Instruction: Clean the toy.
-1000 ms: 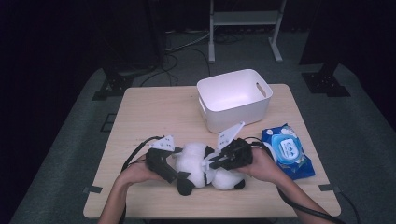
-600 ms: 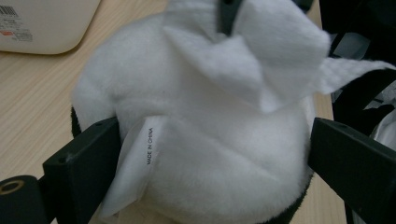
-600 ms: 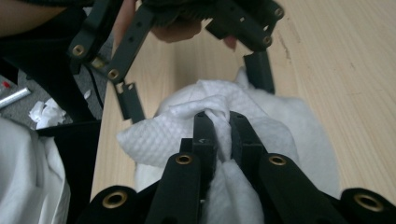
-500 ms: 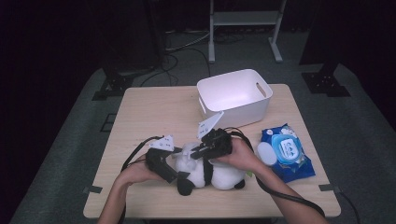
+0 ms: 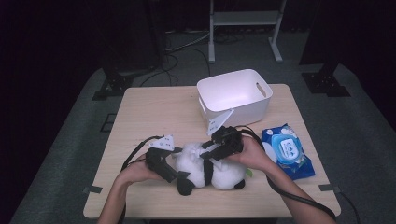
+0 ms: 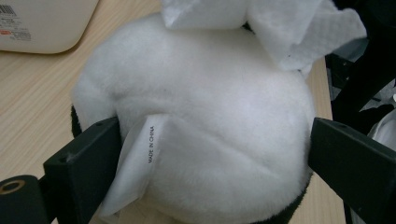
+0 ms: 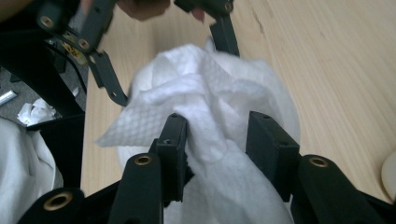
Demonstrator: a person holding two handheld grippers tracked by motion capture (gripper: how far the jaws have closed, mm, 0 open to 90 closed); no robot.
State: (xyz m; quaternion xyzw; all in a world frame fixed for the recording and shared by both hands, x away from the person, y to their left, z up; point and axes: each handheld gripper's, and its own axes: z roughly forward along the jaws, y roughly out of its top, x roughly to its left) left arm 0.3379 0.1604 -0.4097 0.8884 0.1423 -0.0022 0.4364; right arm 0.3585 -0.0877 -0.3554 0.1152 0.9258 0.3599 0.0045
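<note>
- Clamping the white-and-black plush toy (image 5: 210,169) across its rounded body, the left gripper (image 6: 205,154) held it squeezed between both jaws, the sewn-in label pinched against one of them.
- At the right gripper (image 7: 215,135), the jaws had just been opening; they stood partly apart with the crumpled white wet wipe (image 7: 205,105) loose between them, bunched against one jaw and clear of the other.
- That wipe lay draped on top of the toy, just beyond the right jaw tips and above the left jaws.
- One risk: with the pads no longer pressing, the wipe could slide off the curved fur and drop onto the light wooden table (image 5: 154,112) if the right hand lifted away.
- Another: reclosing could snag plush fur along with the wipe, dragging the toy against the left grip.
- Near the right gripper lay a blue pack of wipes (image 5: 287,150); a white plastic bin (image 5: 233,95) stood beyond it.
</note>
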